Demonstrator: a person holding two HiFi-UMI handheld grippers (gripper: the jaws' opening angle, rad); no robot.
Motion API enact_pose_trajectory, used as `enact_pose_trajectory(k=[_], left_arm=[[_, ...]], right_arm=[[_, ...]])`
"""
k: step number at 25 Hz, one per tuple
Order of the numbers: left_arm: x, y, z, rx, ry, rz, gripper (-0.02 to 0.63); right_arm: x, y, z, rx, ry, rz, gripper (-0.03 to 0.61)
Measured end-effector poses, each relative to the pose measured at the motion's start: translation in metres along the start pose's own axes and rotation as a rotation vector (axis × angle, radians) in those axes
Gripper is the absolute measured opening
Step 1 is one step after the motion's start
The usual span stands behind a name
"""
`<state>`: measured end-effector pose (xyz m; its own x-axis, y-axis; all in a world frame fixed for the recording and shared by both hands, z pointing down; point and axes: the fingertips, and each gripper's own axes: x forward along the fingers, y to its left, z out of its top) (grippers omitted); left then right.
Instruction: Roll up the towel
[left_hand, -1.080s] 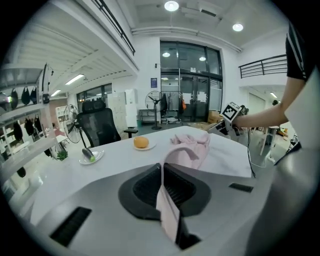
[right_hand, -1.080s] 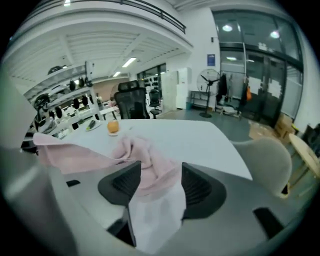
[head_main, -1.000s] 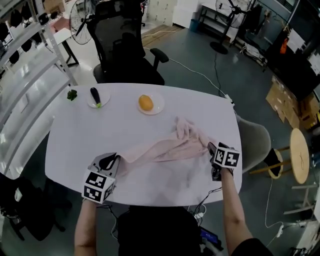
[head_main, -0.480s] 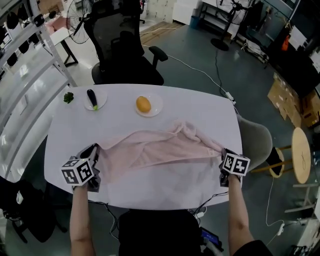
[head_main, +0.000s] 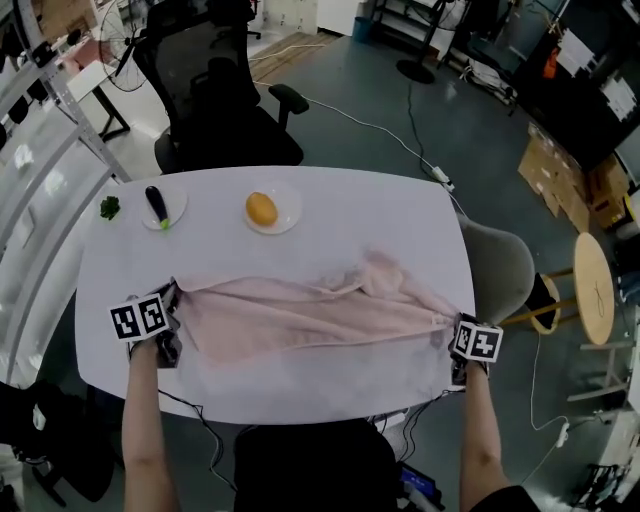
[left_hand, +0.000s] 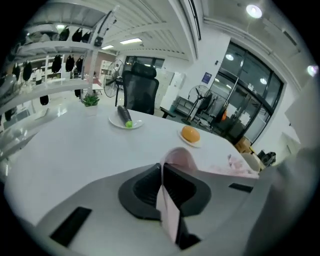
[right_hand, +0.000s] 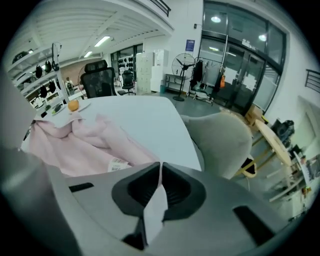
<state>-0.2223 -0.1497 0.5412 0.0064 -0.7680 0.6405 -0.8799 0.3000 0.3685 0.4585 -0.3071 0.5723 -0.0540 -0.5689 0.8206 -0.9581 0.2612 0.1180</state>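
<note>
White tabletop (head_main: 330, 190), broad and oval, fills the middle of our head view. We hold the left gripper (left_hand: 162, 170) with its jaws pinched together on the left end of the pink towel (head_main: 300, 315), and a fold of cloth stands up between them. We hold the right gripper (right_hand: 160, 167) the same way, jaws closed on the towel's right end. A pale strip of cloth is caught in the gap, and a printed label (right_hand: 118, 166) lies just past it. Between our two grippers the towel lies stretched in a long band, bunched into folds towards its right end. Beyond the towel, well apart from it, a small plate (head_main: 288, 222) carries an orange fruit (head_main: 261, 208). Beyond the towel's left end a second plate (head_main: 178, 205) carries a dark long vegetable (head_main: 157, 203), with a green sprig (head_main: 109, 207) beside it. Farther behind the towel stands a black office chair (head_main: 215, 110), and off the towel's right end a grey chair (head_main: 497, 270).
</note>
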Motion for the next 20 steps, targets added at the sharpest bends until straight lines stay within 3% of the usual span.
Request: enact_pose_trajectory(k=[3,7,8,10,14,20], left_arm=[[0.019,0.007,-0.01,0.067,0.057,0.048,0.026],[0.032,0.008,-0.021,0.084,0.088,0.061,0.034],[0.035,0.006,-0.023,0.092,0.098,0.052,0.062],[0.035,0.002,-0.027,0.108,0.116,0.029,0.184],[0.022,-0.006,-0.03,0.126,0.111,-0.004,0.302],[-0.021,-0.031,-0.06,0.27,0.149,-0.043,0.324]], right_arm=[[0.006,0.001,-0.02,-0.021,0.044,-0.001,0.042],[0.009,0.001,-0.033,-0.073,0.084,0.007,0.088],[0.009,-0.001,-0.035,-0.08,0.091,0.007,0.106],[0.007,-0.003,-0.037,-0.075,0.091,0.009,0.134],[-0.006,-0.008,-0.026,-0.068,0.051,0.016,0.189],[-0.035,0.009,0.022,-0.107,-0.075,0.084,0.224]])
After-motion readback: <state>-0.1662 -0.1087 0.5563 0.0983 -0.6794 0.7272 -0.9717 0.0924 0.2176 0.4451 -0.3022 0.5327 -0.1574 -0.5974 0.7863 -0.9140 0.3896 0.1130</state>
